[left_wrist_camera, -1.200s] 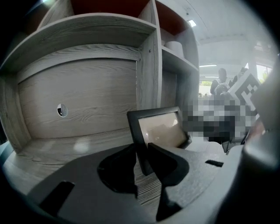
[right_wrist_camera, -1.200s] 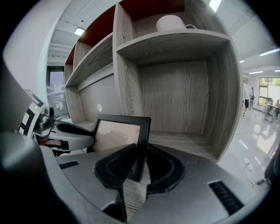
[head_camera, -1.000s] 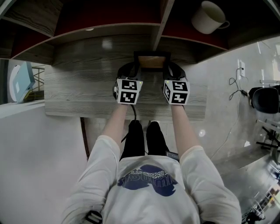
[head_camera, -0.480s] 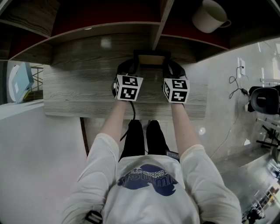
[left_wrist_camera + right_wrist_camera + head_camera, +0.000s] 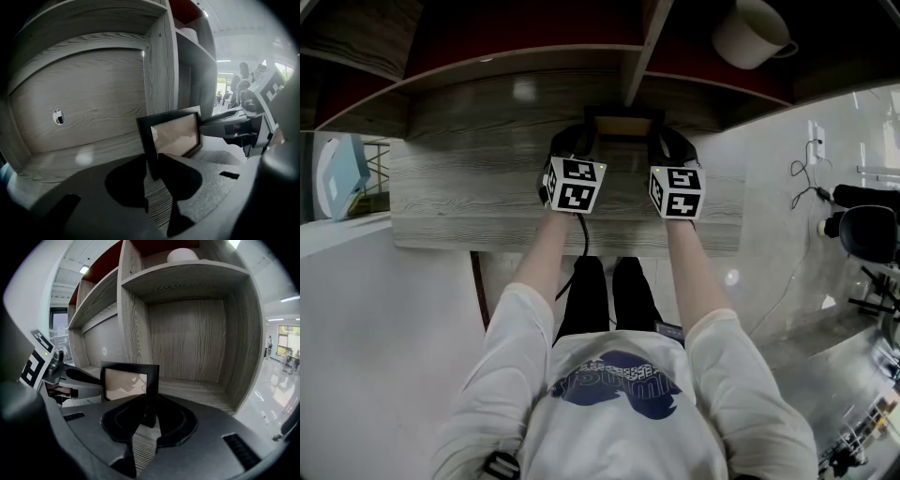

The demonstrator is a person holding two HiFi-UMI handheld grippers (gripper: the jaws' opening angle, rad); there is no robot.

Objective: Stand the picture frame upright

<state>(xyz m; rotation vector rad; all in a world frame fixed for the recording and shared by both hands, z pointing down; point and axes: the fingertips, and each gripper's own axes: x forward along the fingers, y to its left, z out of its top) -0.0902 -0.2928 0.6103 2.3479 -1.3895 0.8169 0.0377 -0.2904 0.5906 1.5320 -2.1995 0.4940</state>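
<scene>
The black rectangular picture frame with a beige picture [image 5: 624, 127] stood about upright on the grey wood-grain shelf board [image 5: 459, 187], just in front of the vertical divider panel [image 5: 639, 56]. The left gripper [image 5: 585, 142] was closed on its left edge, and the right gripper [image 5: 664, 142] on its right edge. The step in hand seemed to be the setting down. Next, the frame probably had to rest by itself before both grippers let go gently and drew back without pushing it.
</scene>
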